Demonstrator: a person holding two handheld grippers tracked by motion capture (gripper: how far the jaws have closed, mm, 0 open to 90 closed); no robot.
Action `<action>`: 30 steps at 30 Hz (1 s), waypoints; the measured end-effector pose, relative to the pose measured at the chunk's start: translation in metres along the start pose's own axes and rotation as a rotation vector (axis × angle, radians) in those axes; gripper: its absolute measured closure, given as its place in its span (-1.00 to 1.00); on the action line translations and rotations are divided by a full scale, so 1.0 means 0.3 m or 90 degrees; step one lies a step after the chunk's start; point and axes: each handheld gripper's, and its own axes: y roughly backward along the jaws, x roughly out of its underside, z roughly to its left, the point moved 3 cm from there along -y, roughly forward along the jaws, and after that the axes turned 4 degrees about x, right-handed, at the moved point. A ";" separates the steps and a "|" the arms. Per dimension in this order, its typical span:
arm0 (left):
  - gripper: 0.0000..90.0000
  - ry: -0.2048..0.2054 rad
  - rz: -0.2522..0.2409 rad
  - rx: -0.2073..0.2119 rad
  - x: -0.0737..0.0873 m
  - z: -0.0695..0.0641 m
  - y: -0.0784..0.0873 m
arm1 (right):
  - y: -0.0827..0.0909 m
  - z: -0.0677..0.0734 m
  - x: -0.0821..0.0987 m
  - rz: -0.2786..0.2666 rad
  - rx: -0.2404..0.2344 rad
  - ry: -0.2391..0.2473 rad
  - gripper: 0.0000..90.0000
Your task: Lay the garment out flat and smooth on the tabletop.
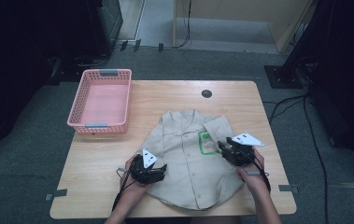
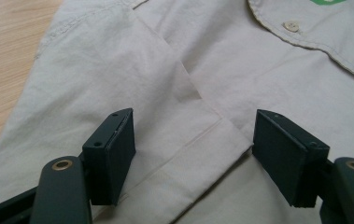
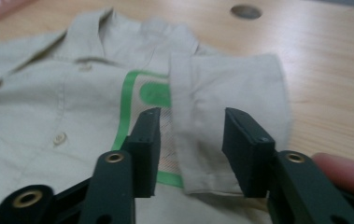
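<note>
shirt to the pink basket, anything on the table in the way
Nothing visible does. The shirt lies flat, with bare table between it and the pink basket. The basket looks empty. Both grippers, left gripper and right gripper, are open over the sleeves.

A pink basket (image 1: 101, 100) (nothing inside) sits at the wooden table's (image 1: 95, 158) far-left corner.

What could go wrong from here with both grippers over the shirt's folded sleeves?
1. The right gripper is open with its jaws either side of the folded sleeve; closing may also pinch the shirt layer beneath and drag the whole garment.
2. The left gripper is open over the other sleeve's cuff; a shallow bite could slip off the hem and undo the fold.
3. Uneven pulls could skew the shirt on the table.
</note>
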 end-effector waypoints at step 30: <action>-0.32 0.003 -0.001 -0.003 0.000 0.001 0.000 | -0.192 -0.184 -0.040 0.069 0.083 -0.099 0.95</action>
